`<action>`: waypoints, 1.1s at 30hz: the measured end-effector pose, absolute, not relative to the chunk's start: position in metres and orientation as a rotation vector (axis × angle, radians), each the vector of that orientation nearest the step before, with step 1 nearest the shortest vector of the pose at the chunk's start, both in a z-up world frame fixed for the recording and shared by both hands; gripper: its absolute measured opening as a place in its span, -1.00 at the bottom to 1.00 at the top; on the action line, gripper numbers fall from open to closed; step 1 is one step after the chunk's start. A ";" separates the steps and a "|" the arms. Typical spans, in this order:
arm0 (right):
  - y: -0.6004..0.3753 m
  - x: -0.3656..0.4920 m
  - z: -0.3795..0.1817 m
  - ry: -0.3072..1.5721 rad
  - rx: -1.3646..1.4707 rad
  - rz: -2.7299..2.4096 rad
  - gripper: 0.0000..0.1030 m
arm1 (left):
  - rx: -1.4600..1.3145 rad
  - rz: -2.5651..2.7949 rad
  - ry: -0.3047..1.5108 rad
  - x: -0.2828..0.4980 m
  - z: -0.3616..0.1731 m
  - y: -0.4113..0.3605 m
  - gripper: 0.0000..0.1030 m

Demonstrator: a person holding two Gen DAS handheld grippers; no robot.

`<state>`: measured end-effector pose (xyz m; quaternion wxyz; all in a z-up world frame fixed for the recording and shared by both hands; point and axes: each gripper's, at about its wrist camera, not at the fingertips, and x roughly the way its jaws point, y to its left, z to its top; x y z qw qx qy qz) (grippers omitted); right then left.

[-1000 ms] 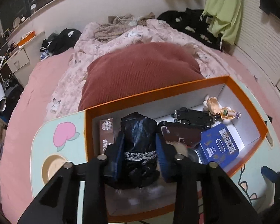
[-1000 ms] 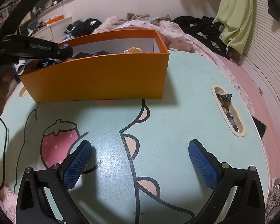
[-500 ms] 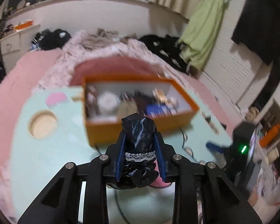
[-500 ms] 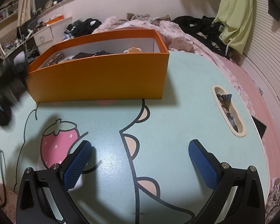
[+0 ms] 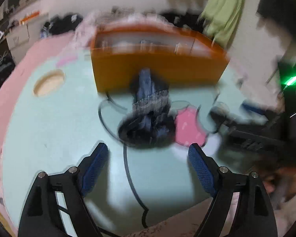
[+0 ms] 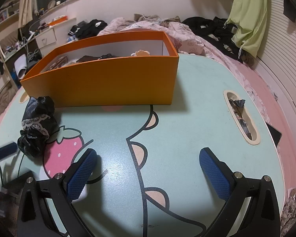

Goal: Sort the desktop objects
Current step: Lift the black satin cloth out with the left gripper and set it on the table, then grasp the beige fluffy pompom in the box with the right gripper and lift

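Black satin with a lace band, the one scrunchie (image 6: 37, 126) lies on the table (image 6: 197, 118) just in front of the orange box's (image 6: 108, 86) left corner, beside the printed strawberry, apart from what remains in the box. We have just been spreading our left gripper (image 5: 148, 156) and nothing sits between its pads, so we judge the scrunchie set down. Our right gripper (image 6: 148, 165) hangs spread and empty in front of the box.
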<state>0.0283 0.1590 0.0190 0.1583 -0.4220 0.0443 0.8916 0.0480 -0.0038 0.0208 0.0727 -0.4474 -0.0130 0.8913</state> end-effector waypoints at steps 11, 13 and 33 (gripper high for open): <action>0.135 0.030 0.059 0.065 -1.142 2.807 0.06 | -1.398 2.688 0.050 0.042 0.010 0.010 1.00; 0.125 0.008 0.082 0.093 -1.172 2.874 -0.04 | -1.400 2.686 0.046 0.039 0.014 0.008 0.99; 0.110 -0.170 0.064 0.443 -1.670 2.504 -0.33 | -1.384 2.686 0.038 0.037 0.017 0.006 1.00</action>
